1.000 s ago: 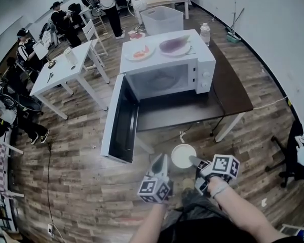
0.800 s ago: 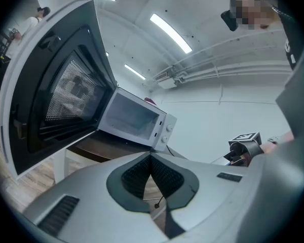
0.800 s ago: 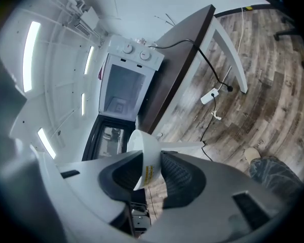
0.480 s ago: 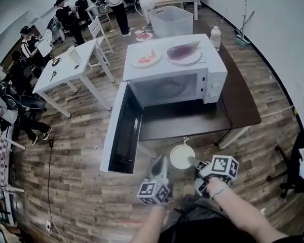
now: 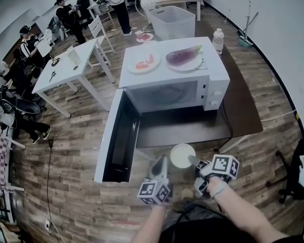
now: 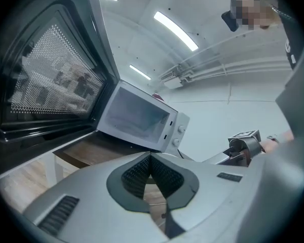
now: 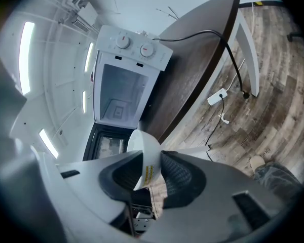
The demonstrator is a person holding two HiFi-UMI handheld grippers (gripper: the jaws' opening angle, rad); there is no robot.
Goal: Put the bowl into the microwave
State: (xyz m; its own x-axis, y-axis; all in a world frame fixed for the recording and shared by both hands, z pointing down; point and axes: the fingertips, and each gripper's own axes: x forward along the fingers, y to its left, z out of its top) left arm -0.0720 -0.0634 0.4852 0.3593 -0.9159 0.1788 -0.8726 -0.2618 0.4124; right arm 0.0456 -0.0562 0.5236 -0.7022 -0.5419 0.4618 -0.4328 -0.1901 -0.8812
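Head view looks down on a plank floor (image 5: 76, 186) of grey-brown wood that runs under both claws. Ahead of them stands a table (image 5: 243, 105) with a dark, smooth top and white legs. On it sits a boxy white microwave (image 5: 172, 92) with its pale cavity facing the claws. Its door (image 5: 111, 140) hangs wide open ahead and to the left of the left claw. The door is white outside, and in the left gripper view its dark window shows a fine dotted mesh. Two round white plates (image 5: 185, 62) lie on the microwave's flat top, well beyond the claws, one with something long and purple on it.

The right claw (image 5: 194, 161) grips the bowl (image 5: 183, 155). In the right gripper view its dark ribbed pads (image 7: 177, 173) stand partly apart, with the bowl's thin wall pinched between them at a yellow label. The bowl is round, smooth and white. It is held in the air at the claw's tip, near the table's front edge and well apart from the microwave.

The left claw (image 5: 159, 166), just left of the bowl, is closed and empty. Its ribbed pad tips meet on nothing, and its body is matte grey plastic.
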